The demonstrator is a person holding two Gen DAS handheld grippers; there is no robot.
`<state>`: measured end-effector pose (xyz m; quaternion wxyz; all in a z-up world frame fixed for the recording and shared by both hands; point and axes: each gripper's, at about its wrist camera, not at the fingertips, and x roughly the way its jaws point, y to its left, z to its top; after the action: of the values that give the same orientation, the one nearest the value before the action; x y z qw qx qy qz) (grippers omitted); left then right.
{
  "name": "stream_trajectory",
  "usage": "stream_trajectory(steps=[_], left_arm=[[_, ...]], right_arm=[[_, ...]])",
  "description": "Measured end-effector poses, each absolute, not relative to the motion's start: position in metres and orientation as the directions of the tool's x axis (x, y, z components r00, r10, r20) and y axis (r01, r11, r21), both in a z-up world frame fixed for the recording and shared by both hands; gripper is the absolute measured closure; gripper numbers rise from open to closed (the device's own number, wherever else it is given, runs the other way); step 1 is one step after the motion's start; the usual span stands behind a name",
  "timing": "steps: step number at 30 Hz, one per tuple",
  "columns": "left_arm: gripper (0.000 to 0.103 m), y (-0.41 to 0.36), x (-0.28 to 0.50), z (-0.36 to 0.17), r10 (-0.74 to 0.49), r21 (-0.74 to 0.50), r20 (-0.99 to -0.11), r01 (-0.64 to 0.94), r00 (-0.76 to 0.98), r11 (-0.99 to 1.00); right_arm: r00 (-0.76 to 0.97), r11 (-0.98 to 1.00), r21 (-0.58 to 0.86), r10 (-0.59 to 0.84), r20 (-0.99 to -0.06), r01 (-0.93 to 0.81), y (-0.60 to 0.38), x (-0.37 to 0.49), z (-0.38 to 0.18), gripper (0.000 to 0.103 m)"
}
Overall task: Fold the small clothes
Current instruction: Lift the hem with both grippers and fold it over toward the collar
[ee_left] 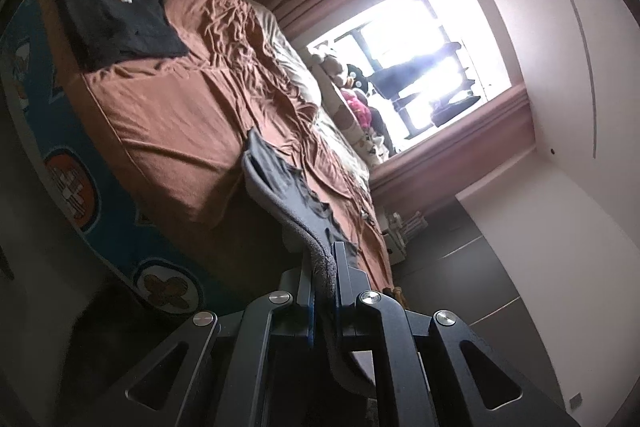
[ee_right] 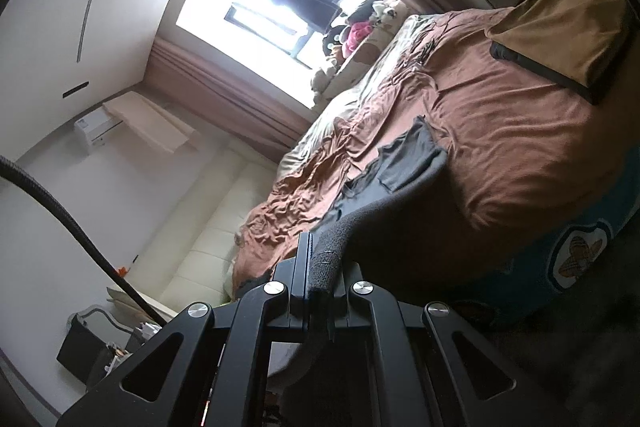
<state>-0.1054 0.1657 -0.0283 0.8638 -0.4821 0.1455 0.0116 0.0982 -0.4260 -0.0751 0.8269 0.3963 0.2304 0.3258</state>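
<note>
Both claws are clamped on the same grey garment, one on each edge. Left claw has its jaws pinched down on a thick fuzzy hem, and right claw is doing the same on its side, fabric squeezed flat between the pads. The grey piece hangs in the air between them just off the near edge of the bed, with its far end trailing toward the brown sheet; can't tell if it actually touches.

Progress-wise, I'd say partway through. A black shirt with a print already lies folded flat near the head of the bed, and on the other end a tan piece sits stacked on something dark, also looking folded. So at least a couple of items look done. The grey one isn't folded yet as far as I can see; it's held up stretched out, so laying it down and making the folds is all left. No other loose clothes that I can spot.

Writing: the black shirt has a small orange and white graphic with some lettering, but it's too blurry to read. The blue bed frame has round cartoon badges, no legible text. No brands visible anywhere.
</note>
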Motion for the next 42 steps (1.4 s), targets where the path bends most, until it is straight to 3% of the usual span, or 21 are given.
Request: stream_trajectory(steps=[10, 26, 42], left_arm=[[0.097, 0.172, -0.095, -0.010, -0.118, -0.830, -0.232, -0.133, 0.966, 0.541], [0.097, 0.218, 0.013, 0.017, -0.096, -0.820, -0.265, -0.172, 0.959, 0.545], [0.097, 0.245, 0.129, 0.011, -0.065, -0.768, -0.363, -0.259, 0.930, 0.586]], right_arm=[[0.693, 0.449, 0.817, 0.716, -0.086, -0.362, -0.430, 0.112, -0.085, 0.101], [0.697, 0.432, 0.828, 0.714, -0.070, -0.359, -0.390, 0.235, -0.057, 0.101], [0.687, 0.477, 0.829, 0.707, -0.167, -0.290, -0.343, 0.355, -0.059, 0.101]])
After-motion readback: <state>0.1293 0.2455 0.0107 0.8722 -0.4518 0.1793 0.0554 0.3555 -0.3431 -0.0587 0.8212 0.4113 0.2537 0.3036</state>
